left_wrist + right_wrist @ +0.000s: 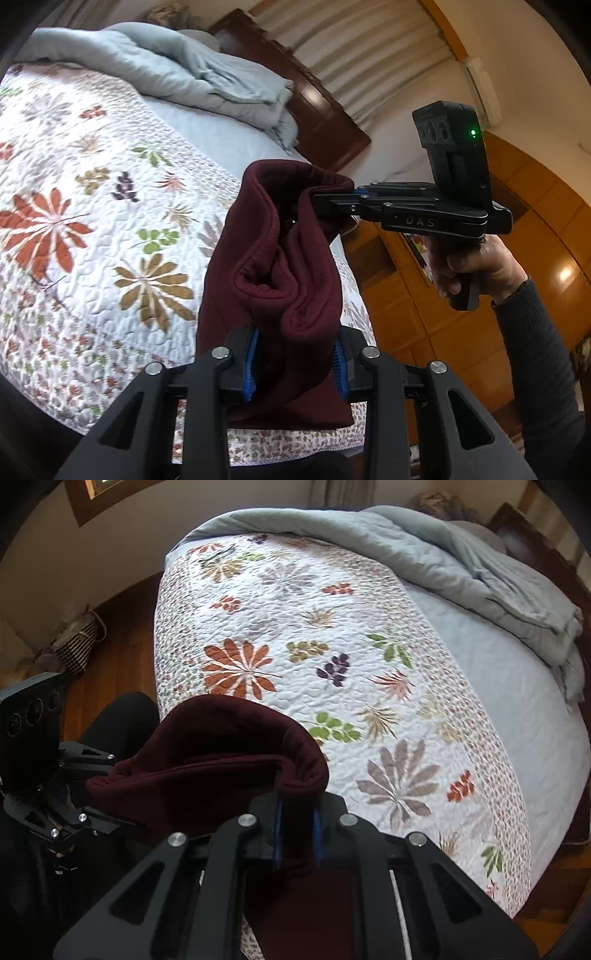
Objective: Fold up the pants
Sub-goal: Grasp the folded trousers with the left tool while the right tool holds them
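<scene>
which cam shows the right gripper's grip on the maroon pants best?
Left wrist view: the right gripper appears side-on, shut on the maroon fleece pants. The right wrist view shows only its own blue-padded fingers pinching fabric close up.

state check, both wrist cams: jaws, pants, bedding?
left gripper: jaws shut on pants
right gripper: jaws shut on pants
pants: maroon, bunched, held up between both grippers above the bed
quilt: floral, spread flat on bed
duvet: grey-blue, rumpled, piled at headboard end
striped bag: on floor by wall
</scene>
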The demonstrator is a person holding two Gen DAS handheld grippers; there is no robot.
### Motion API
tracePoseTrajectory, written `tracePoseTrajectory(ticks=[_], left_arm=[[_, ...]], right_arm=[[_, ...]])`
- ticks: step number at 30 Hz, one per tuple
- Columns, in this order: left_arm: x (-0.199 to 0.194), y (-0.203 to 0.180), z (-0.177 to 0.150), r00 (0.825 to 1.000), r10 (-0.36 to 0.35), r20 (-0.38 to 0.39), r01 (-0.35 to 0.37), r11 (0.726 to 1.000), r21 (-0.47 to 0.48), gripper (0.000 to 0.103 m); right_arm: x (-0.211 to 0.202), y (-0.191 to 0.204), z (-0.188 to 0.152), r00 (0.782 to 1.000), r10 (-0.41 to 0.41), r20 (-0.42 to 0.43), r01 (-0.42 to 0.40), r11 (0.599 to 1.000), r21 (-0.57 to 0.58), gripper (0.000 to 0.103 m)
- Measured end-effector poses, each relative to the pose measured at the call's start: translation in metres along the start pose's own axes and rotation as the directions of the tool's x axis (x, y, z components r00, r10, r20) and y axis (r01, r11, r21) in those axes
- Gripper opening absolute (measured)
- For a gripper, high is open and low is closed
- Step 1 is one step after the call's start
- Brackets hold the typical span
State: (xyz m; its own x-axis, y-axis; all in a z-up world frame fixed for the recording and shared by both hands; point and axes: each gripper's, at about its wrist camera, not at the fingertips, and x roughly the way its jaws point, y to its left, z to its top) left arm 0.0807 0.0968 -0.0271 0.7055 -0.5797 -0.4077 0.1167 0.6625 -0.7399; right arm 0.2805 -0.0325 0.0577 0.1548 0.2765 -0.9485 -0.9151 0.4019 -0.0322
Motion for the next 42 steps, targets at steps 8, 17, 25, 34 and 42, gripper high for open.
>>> tracePoseTrajectory(ticks=[8,17,25,34,42], left_arm=[[0.020,-0.056,-0.010,0.998,-0.037,-0.053,0.042,0.994,0.099,0.032],[0.056,-0.105,-0.034,0.990,-0.051,-0.131,0.077,0.976,0.202,0.032],[0.100,-0.133,-0.070,0.975,-0.041,-0.218,0.102,0.956,0.275,0.032],[0.134,-0.151,-0.097,0.955,-0.039,-0.295,0.131,0.945,0.300,0.032],[0.152,-0.154,-0.107,0.944,-0.036,-0.329,0.141,0.943,0.303,0.032]], right_arm=[[-0.037,-0.017,-0.049,0.998,-0.041,0.043,0.038,0.997,0.070,0.011],[-0.060,-0.038,-0.117,0.995,-0.071,0.068,0.059,0.984,0.166,0.011],[-0.052,-0.058,-0.183,0.995,-0.067,0.078,0.045,0.965,0.259,0.011],[-0.044,-0.077,-0.237,0.994,-0.056,0.093,0.022,0.942,0.335,0.011],[-0.036,-0.086,-0.264,0.994,-0.048,0.097,0.009,0.929,0.369,0.011]])
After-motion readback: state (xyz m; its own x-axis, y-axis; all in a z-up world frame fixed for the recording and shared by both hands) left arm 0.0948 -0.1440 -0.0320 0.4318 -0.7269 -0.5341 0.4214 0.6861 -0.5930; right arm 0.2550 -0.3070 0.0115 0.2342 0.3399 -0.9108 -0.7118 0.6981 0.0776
